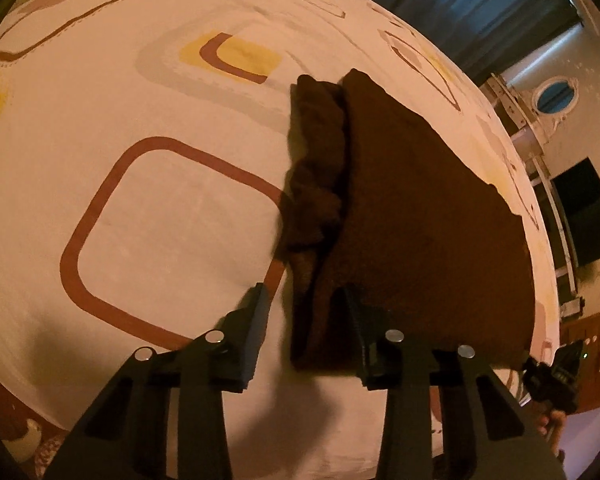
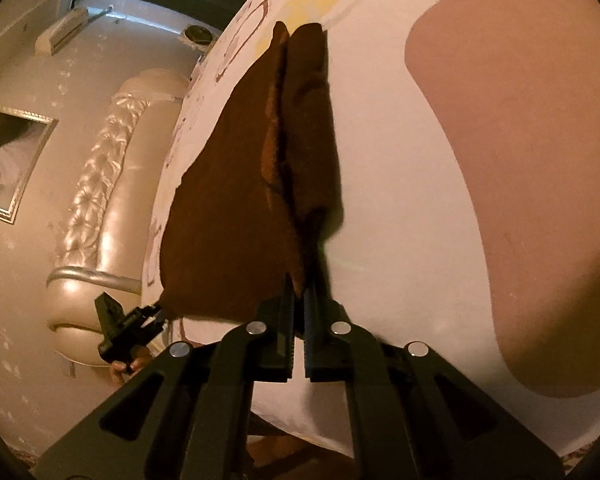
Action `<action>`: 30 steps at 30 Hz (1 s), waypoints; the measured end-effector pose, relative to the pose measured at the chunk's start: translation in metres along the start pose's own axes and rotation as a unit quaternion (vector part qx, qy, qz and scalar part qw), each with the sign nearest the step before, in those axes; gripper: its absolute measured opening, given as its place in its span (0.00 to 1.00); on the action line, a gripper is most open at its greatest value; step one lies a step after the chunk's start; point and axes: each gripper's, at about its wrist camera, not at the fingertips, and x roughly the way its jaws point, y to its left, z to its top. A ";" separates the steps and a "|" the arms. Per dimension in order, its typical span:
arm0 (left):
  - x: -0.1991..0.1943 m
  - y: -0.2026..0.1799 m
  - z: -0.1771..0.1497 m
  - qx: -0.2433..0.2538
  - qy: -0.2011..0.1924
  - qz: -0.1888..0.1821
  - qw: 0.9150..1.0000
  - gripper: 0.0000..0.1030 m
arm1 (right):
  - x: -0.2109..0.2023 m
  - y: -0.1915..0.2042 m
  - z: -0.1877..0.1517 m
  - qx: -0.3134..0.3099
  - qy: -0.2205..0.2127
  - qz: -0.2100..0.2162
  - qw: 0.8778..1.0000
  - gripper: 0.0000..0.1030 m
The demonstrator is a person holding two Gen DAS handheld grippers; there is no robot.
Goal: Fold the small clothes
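1. The bed point(image 1: 100, 208), under a cream sheet with brown and yellow rounded squares, fills both views; a padded headboard point(image 2: 100, 184) and framed picture point(image 2: 12, 160) stand beyond.
2. The brown cloth point(image 1: 420, 216) lies on the bed, one side already doubled over; a fold seems underway.
3. The right gripper point(image 2: 299, 292) is clenched on the cloth's near corner; the left gripper point(image 1: 304, 300) straddles the near edge, its jaws apart, not yet pinching; next it likely must close and lift.
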 end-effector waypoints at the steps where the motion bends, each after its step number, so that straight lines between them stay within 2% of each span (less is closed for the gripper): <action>1: 0.000 0.002 0.000 -0.001 0.000 -0.003 1.000 0.35 | -0.001 0.000 0.001 0.001 0.001 0.001 1.000 0.02; 4: -0.002 0.009 0.000 -0.010 0.000 -0.009 1.000 0.26 | -0.008 0.003 0.005 0.010 -0.002 -0.008 1.000 0.04; 5: -0.003 0.011 0.000 -0.011 0.000 -0.011 1.000 0.23 | -0.015 0.008 0.008 0.011 -0.014 -0.021 1.000 0.09; 8: -0.004 0.013 -0.001 -0.005 -0.001 -0.014 1.000 0.19 | -0.033 0.025 0.016 -0.002 -0.055 -0.049 0.997 0.15; 10: -0.004 0.010 -0.002 0.003 -0.004 -0.009 1.000 0.19 | -0.039 0.040 0.019 -0.009 -0.074 -0.040 0.996 0.25; 12: -0.004 0.007 -0.003 0.011 -0.007 -0.002 1.000 0.19 | -0.034 0.063 0.024 -0.021 -0.073 -0.007 0.997 0.28; 14: -0.004 0.007 -0.004 0.011 -0.009 -0.001 1.000 0.20 | -0.020 0.086 0.027 -0.042 -0.060 0.016 0.997 0.28; 18: -0.005 0.009 -0.004 0.006 -0.009 -0.008 1.000 0.20 | 0.041 0.123 0.029 -0.057 0.007 0.082 0.995 0.28; 22: -0.004 0.009 -0.003 0.008 -0.009 -0.007 1.000 0.21 | 0.097 0.131 0.017 -0.041 0.065 0.120 0.990 0.28; 24: -0.004 0.009 -0.003 0.008 -0.009 -0.009 1.000 0.21 | 0.115 0.124 0.008 -0.026 0.089 0.116 0.989 0.28; 25: -0.003 0.010 -0.003 0.009 -0.010 -0.010 1.000 0.21 | 0.122 0.119 0.004 -0.021 0.102 0.102 0.989 0.28; 26: -0.003 0.011 -0.003 0.010 -0.010 -0.012 1.000 0.21 | 0.130 0.109 -0.004 -0.017 0.120 0.091 0.988 0.18; 27: -0.003 0.011 -0.003 0.010 -0.010 -0.014 1.000 0.21 | 0.130 0.102 -0.010 -0.014 0.119 0.095 0.988 0.04; 28: -0.003 0.012 -0.002 0.010 -0.010 -0.016 1.000 0.21 | 0.128 0.094 -0.014 -0.010 0.113 0.096 0.989 0.00; 30: -0.003 0.013 -0.002 0.012 -0.009 -0.018 1.000 0.21 | 0.125 0.088 -0.016 -0.007 0.116 0.100 0.988 0.00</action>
